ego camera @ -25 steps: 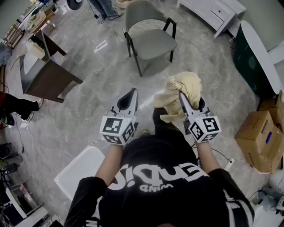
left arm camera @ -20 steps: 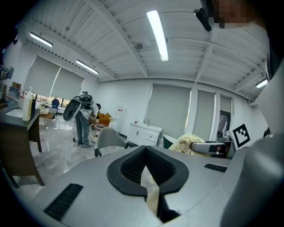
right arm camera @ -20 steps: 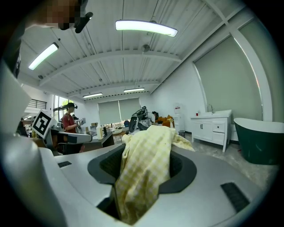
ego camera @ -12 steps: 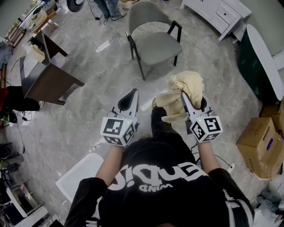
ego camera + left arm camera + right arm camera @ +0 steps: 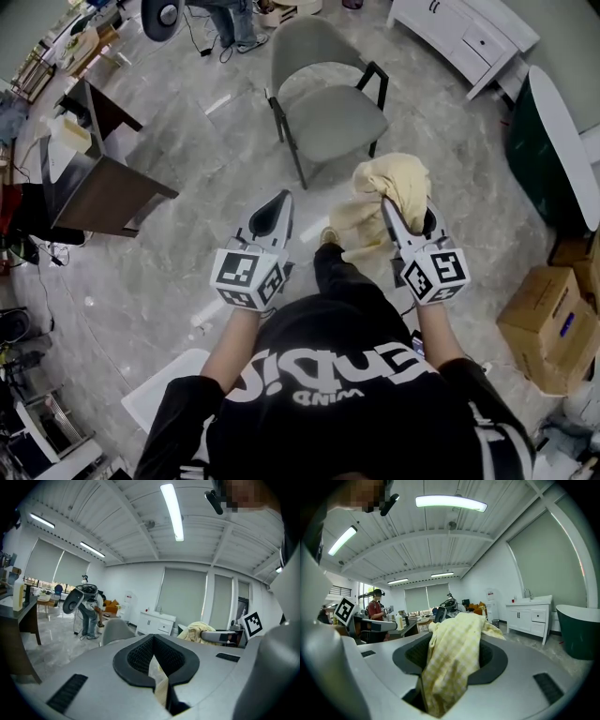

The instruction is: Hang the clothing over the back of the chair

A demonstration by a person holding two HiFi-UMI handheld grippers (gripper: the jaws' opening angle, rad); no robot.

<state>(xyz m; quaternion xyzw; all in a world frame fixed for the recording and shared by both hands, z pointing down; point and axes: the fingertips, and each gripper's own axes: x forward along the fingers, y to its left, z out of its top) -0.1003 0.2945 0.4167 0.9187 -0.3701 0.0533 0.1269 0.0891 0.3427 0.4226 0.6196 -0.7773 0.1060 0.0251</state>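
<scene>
Out front, above a grey marble-look floor [image 5: 187,272]: got two grey hand-held grippers side by side, held about level and well short of the chair. Can see the right gripper [image 5: 386,202] clamped on a crumpled pale-yellow checked cloth [image 5: 394,183], with most of the fabric bunched up over the jaw tips and a fold hanging down on the inner side. Same story looking along that gripper's own jaws: checked fabric wedged between the black pads and spilling out over the top.

Got the left gripper [image 5: 278,199] closed up to a point, not touching the cloth. Looking along it, can make out the black pads meeting at the tip with only a thin slit behind them. Can't tell what the pale sliver in that slit is.

Further ahead, can spot the grey-green upholstered armchair with black legs [image 5: 328,98], rounded back on the far side, well apart from the cloth. Off to the left, a dark brown wooden desk [image 5: 103,183]. Off to the right, brown cardboard boxes [image 5: 539,323], plus a white cabinet [image 5: 459,33] up in the far corner.
</scene>
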